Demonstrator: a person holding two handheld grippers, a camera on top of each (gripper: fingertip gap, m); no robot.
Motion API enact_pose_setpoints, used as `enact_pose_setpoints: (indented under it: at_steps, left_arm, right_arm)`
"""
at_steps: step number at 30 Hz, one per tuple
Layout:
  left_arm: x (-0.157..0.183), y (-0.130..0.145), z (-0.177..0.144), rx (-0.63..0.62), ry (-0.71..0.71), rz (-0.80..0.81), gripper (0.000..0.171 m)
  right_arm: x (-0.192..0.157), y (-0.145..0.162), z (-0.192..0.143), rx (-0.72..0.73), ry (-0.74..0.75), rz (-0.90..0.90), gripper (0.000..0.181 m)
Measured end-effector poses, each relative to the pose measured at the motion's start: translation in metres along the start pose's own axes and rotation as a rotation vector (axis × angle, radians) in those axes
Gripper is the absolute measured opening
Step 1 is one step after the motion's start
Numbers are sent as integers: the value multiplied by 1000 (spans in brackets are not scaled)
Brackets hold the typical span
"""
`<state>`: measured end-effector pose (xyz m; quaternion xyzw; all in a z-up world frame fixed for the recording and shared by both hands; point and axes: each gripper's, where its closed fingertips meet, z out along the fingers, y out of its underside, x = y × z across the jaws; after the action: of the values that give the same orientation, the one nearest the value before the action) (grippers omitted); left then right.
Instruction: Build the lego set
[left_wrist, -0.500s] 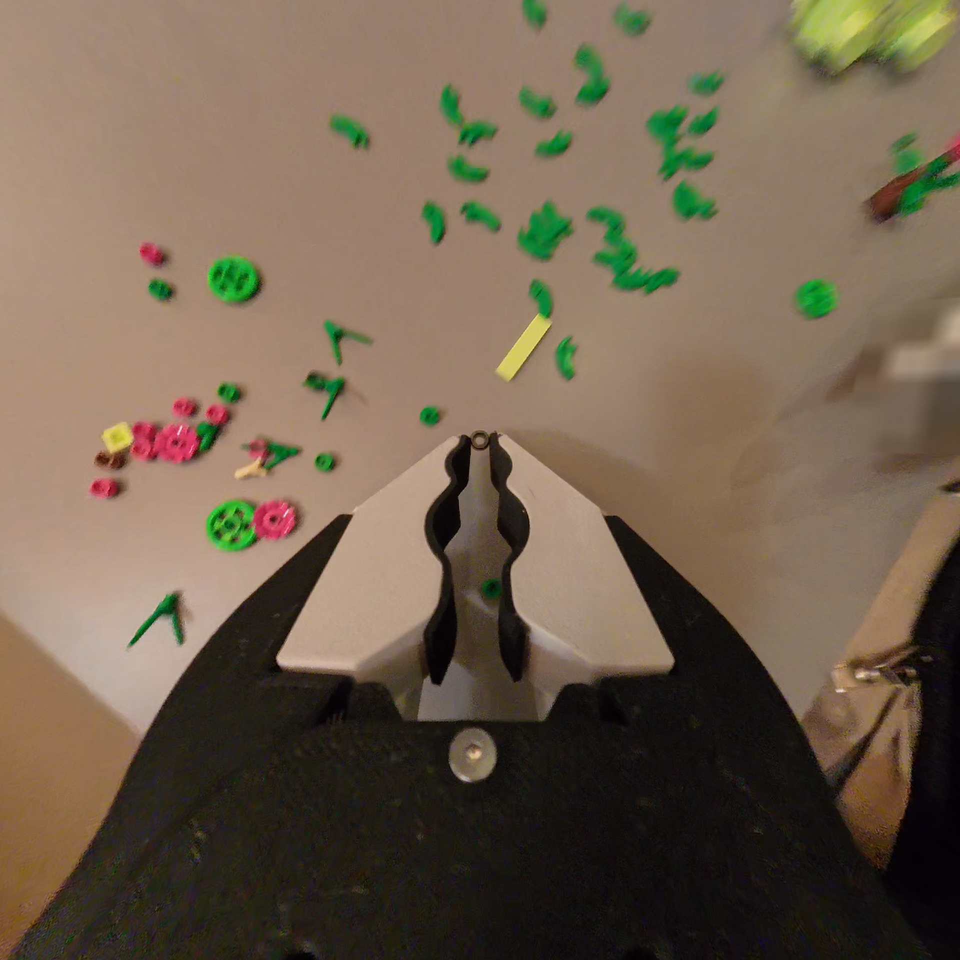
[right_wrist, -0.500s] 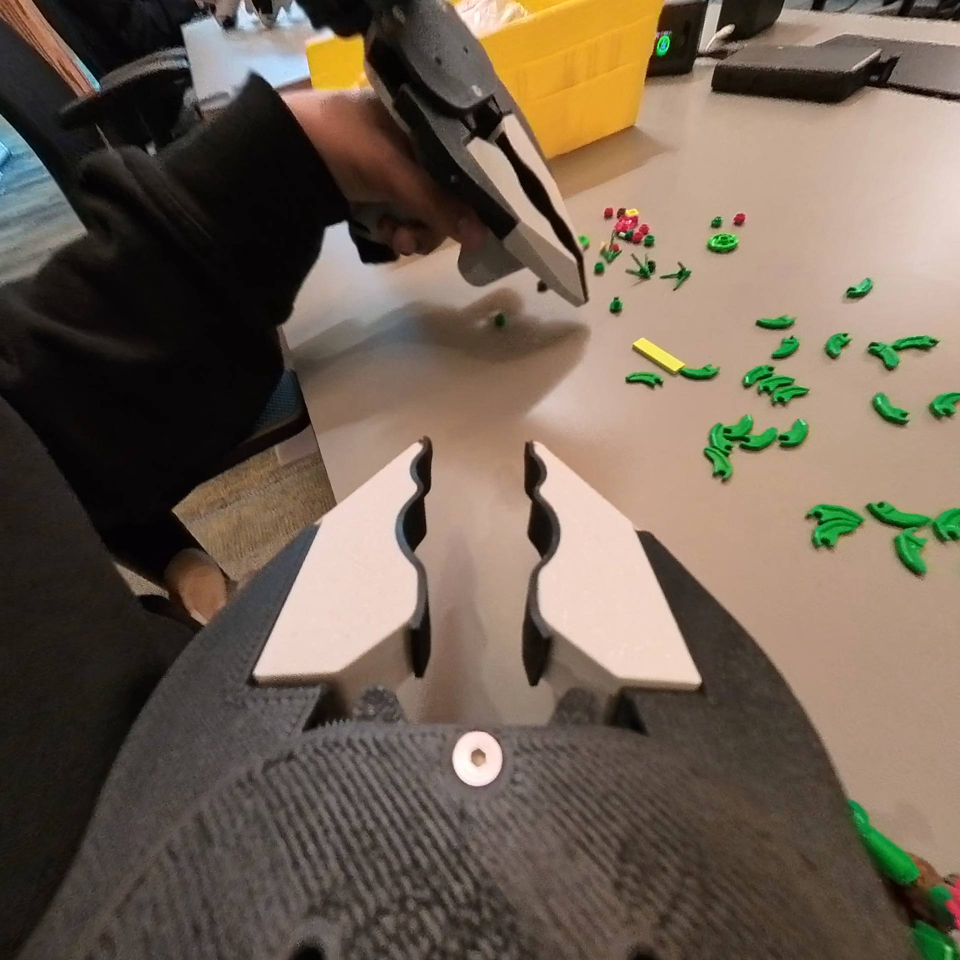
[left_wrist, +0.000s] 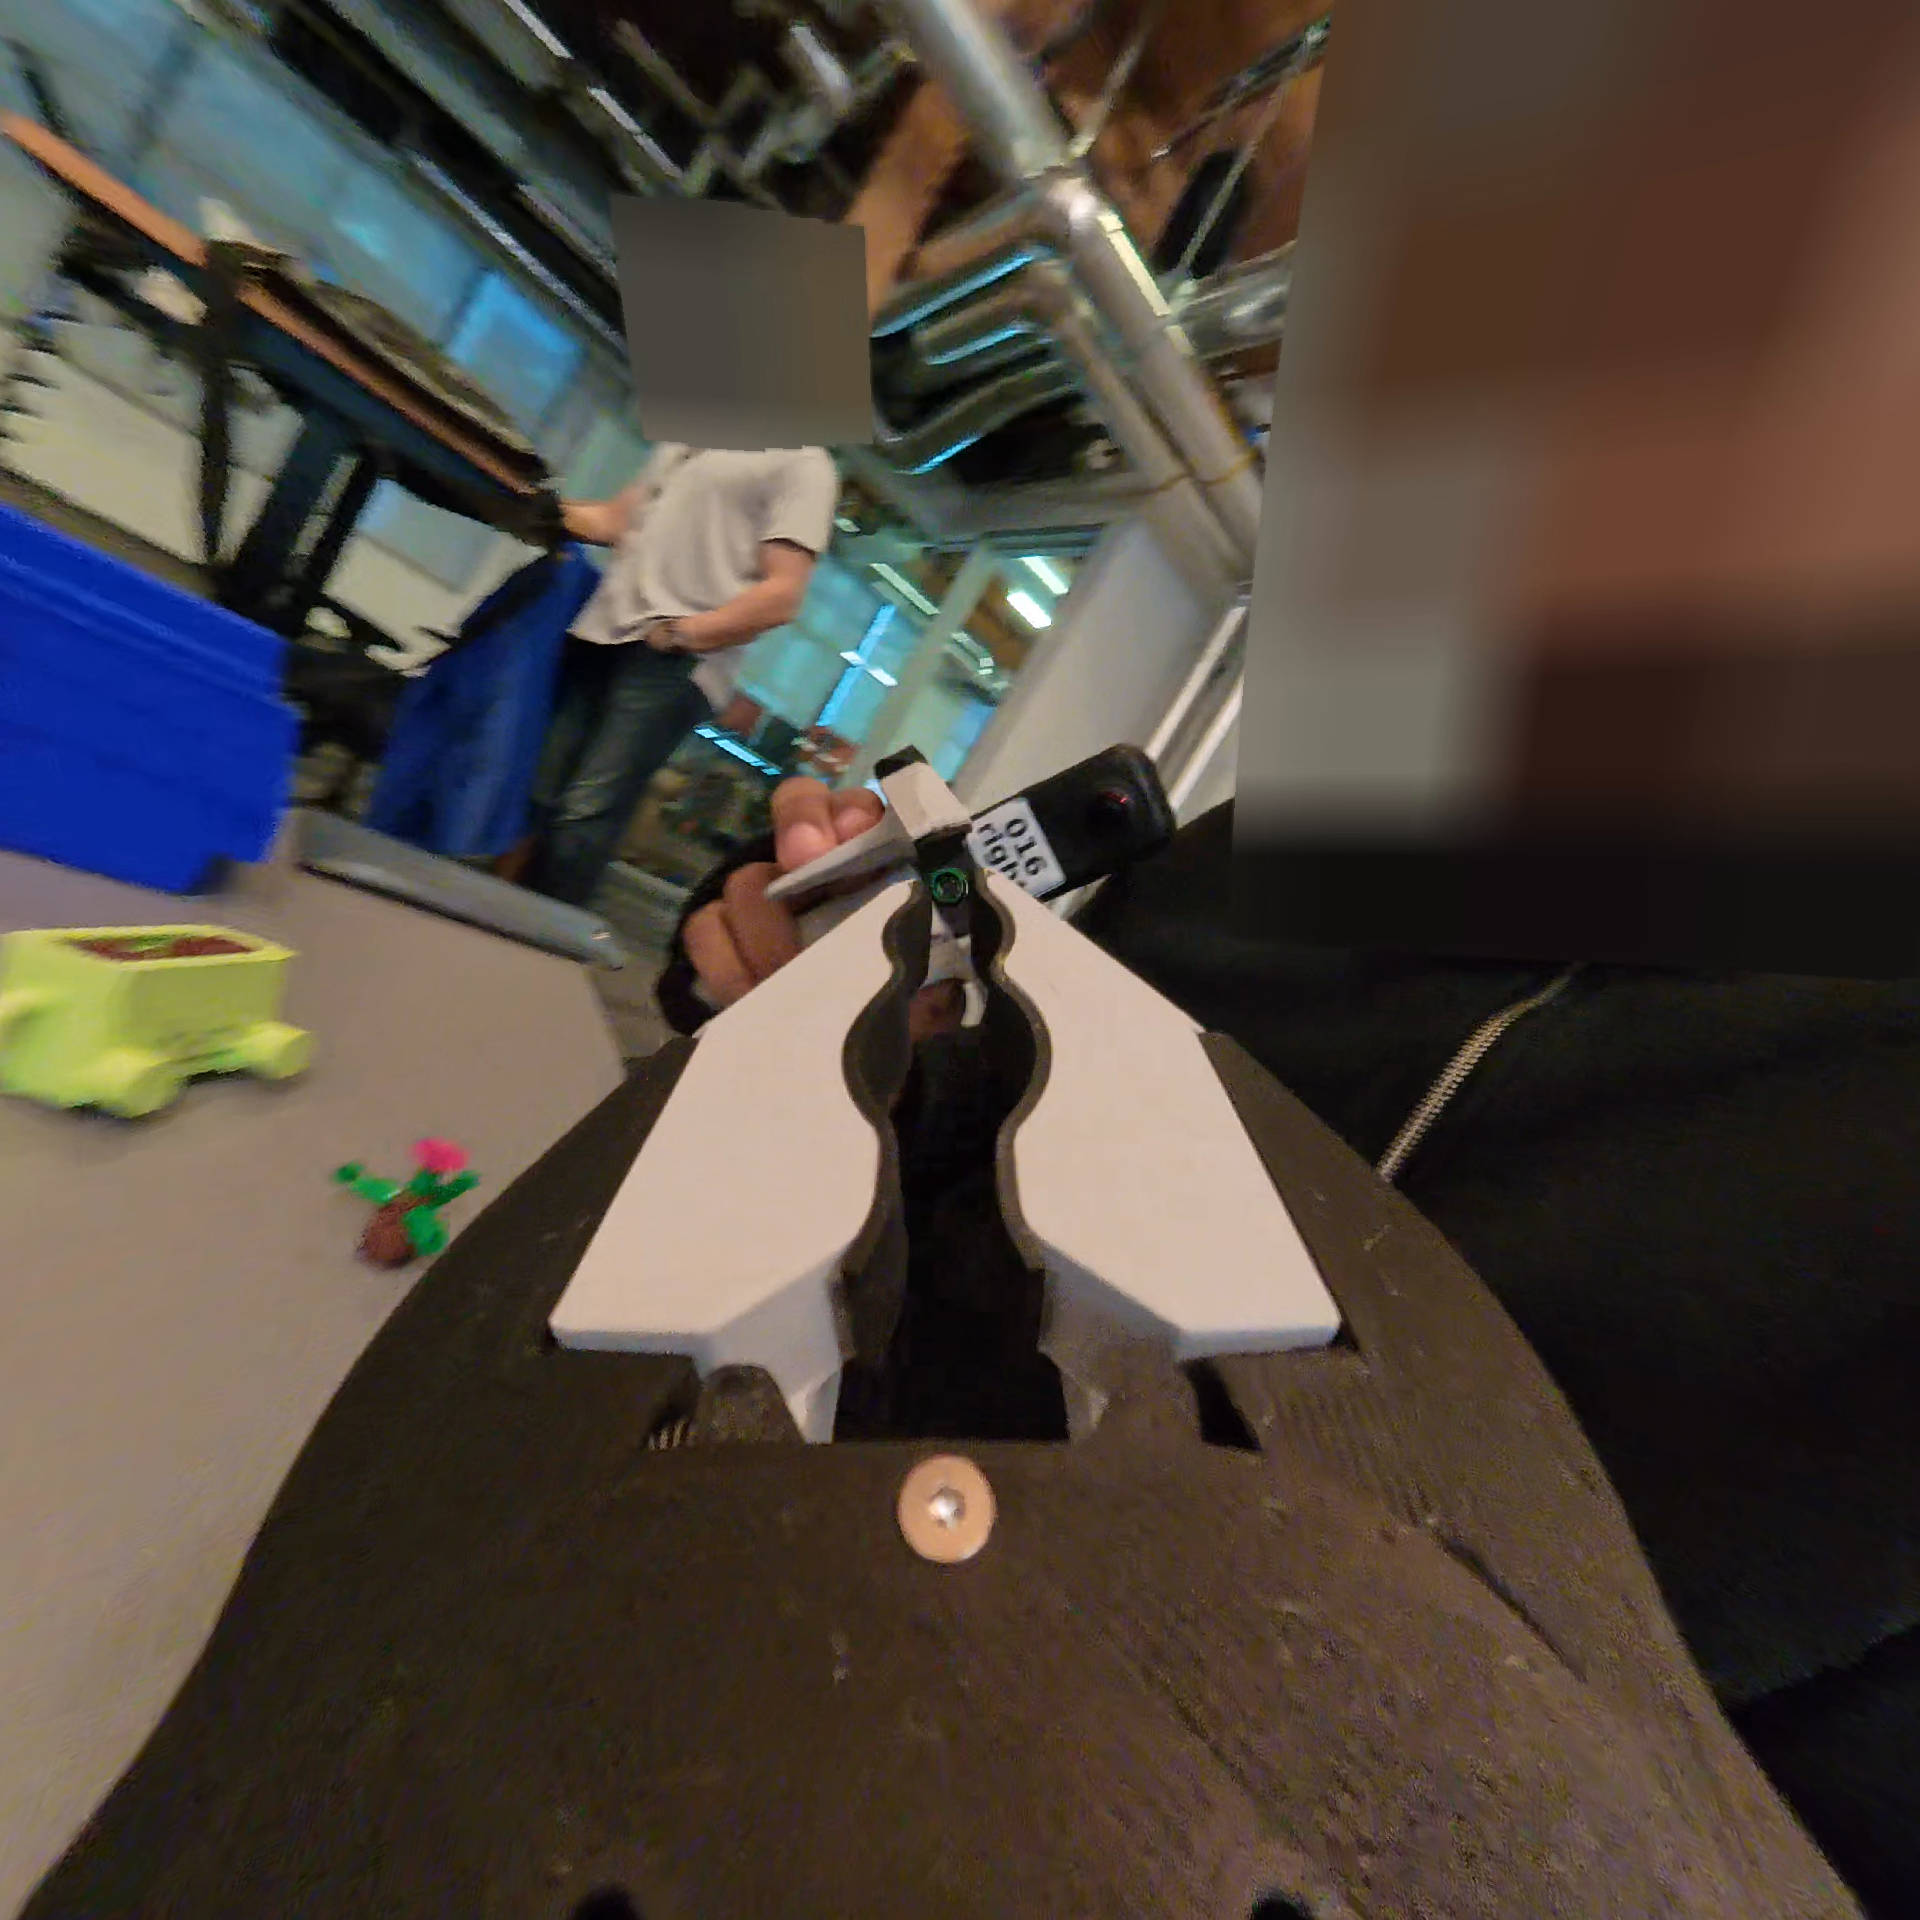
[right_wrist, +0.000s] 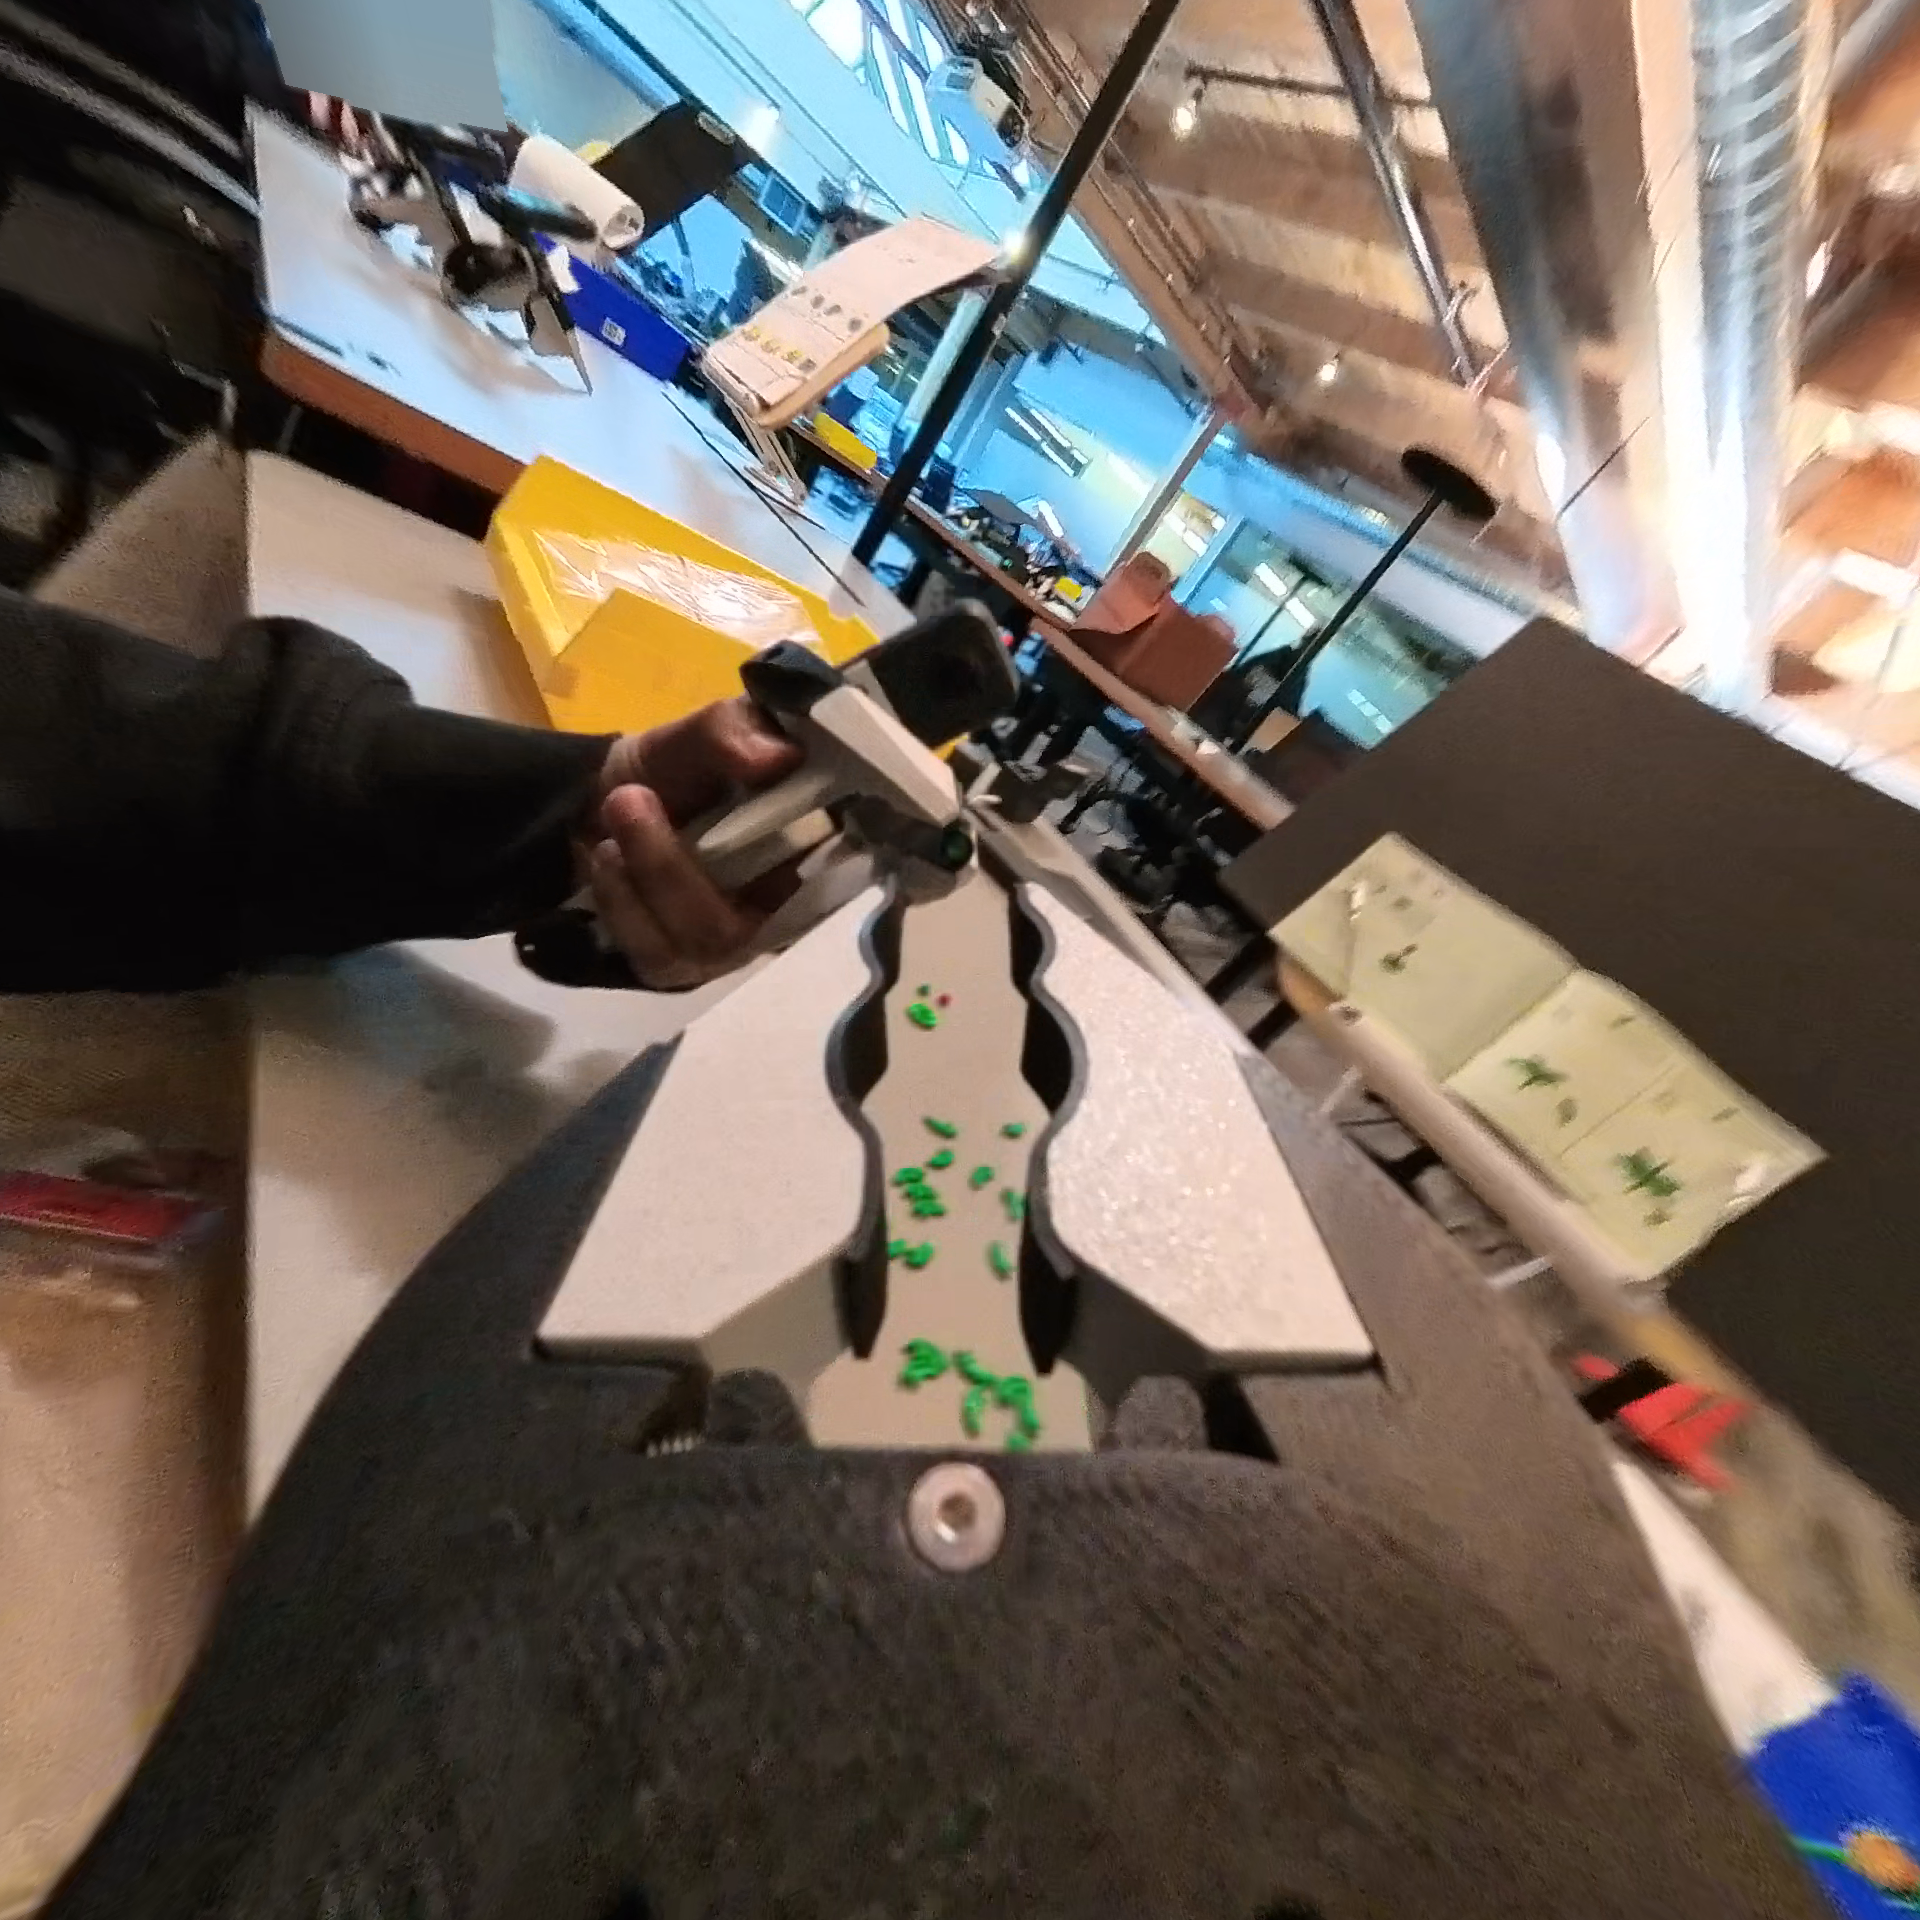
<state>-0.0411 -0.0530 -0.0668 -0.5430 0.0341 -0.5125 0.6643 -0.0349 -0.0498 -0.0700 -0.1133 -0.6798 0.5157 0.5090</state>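
My left gripper (left_wrist: 948, 906) is shut on a small dark green round piece (left_wrist: 948, 885) at its very fingertips and holds it up above the table. My right gripper (right_wrist: 951, 902) is open, and the table shows through the gap between its fingers. The two grippers meet tip to tip. In the right wrist view the left gripper (right_wrist: 951, 844) comes in from the left with the green piece (right_wrist: 954, 850) just beyond my right fingertips. In the left wrist view the right gripper (left_wrist: 920, 857) sits right behind the piece.
A lime green pot (left_wrist: 135, 1013) and a brown stem with green leaves and a pink flower (left_wrist: 410, 1205) lie on the grey table (left_wrist: 208, 1455). Loose green leaf pieces (right_wrist: 925, 1195), a yellow bin (right_wrist: 644, 623) and an open instruction booklet (right_wrist: 1507, 1039) are also there. A person stands behind. The tips of both grippers are at nearly the same place.
Both grippers have lifted off the table and turned to face each other, tips now meeting. My right fingers have closed partway. The left still grips the small round piece.
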Motion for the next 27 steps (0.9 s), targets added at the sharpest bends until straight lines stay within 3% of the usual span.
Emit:
enact_pose_setpoints:
  at_steps: [4, 27]
  left_arm:
    - [4, 7, 19, 6, 95, -52, 3]
    - [-1, 11, 19, 8, 97, -92, 3]
  right_arm:
    - [5, -5, -2, 1, 38, -145, 12]
    - [-1, -2, -1, -37, 15, -189, 5]
